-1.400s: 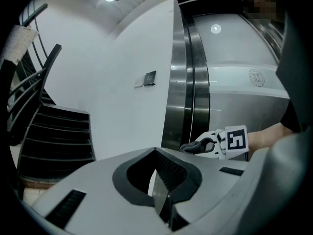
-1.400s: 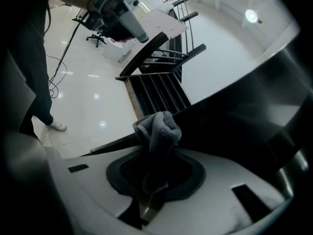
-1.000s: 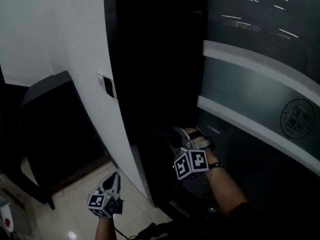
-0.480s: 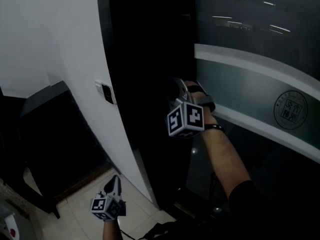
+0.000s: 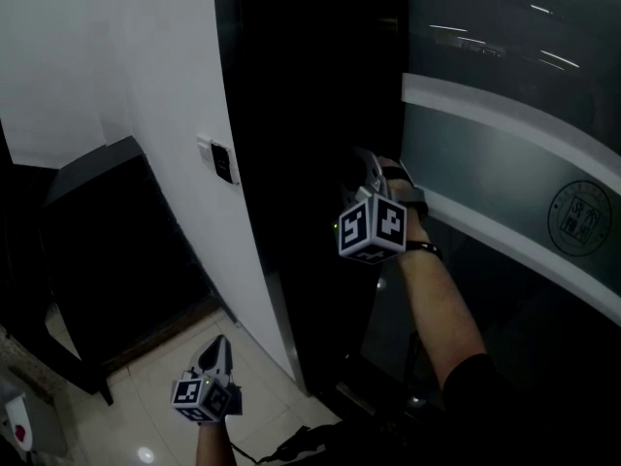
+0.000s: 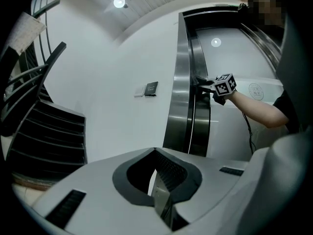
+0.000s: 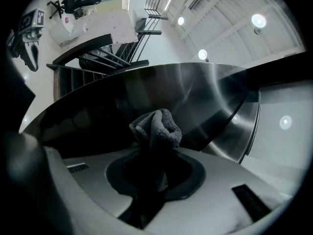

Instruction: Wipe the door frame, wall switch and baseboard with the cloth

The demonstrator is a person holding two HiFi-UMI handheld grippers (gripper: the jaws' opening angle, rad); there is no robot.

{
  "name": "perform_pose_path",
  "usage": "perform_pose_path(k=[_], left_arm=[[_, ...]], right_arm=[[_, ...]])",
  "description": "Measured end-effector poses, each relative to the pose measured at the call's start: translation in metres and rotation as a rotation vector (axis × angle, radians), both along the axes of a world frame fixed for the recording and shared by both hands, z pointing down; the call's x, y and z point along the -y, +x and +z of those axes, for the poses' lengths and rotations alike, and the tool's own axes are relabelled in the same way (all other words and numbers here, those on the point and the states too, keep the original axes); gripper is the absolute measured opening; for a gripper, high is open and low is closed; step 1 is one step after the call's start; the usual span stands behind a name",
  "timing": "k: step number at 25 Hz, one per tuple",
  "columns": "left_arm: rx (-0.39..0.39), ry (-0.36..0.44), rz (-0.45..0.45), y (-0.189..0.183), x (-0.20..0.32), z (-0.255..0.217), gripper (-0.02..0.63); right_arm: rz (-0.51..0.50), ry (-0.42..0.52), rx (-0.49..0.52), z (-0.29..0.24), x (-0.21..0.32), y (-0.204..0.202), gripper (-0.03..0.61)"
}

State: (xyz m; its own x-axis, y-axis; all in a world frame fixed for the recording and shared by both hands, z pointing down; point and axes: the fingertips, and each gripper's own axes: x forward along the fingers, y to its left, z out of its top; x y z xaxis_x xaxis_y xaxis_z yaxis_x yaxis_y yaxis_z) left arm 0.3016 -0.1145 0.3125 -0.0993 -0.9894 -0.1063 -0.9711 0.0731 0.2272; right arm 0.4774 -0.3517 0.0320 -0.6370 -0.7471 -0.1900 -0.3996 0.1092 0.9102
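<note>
My right gripper [image 5: 362,170] is shut on a bunched grey cloth [image 7: 156,125] and holds it against the dark metal door frame [image 5: 301,144] at about mid height. The frame [image 7: 205,97] fills the right gripper view behind the cloth. A small wall switch [image 5: 221,161] sits on the white wall left of the frame, also visible as the wall switch [image 6: 149,88] in the left gripper view. My left gripper [image 5: 217,355] hangs low over the tiled floor, its jaws shut with nothing between them [image 6: 156,154]. A brown baseboard [image 5: 160,336] runs along the wall's foot.
A glass door [image 5: 514,115] with a frosted band stands right of the frame. A dark slatted rack [image 5: 97,250] stands against the wall at left. A red-and-white object [image 5: 19,425] lies at the floor's bottom left corner.
My right gripper with the cloth has risen along the door frame from low down to about mid height. The left gripper has stayed low.
</note>
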Motion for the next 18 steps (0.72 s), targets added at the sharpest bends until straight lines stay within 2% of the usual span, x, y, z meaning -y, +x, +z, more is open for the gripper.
perform_pose_path(k=[3, 11, 18], left_arm=[[0.022, -0.021, 0.001, 0.000, 0.000, 0.007, -0.008], [-0.011, -0.019, 0.015, 0.005, -0.001, 0.009, -0.008], [-0.006, -0.050, 0.011, 0.007, -0.005, 0.022, -0.008]], right_arm=[[0.001, -0.023, -0.009, 0.018, 0.002, 0.000, 0.077], [0.013, -0.070, -0.047, 0.067, -0.001, 0.001, 0.077], [0.014, -0.133, -0.073, 0.117, -0.002, 0.003, 0.077]])
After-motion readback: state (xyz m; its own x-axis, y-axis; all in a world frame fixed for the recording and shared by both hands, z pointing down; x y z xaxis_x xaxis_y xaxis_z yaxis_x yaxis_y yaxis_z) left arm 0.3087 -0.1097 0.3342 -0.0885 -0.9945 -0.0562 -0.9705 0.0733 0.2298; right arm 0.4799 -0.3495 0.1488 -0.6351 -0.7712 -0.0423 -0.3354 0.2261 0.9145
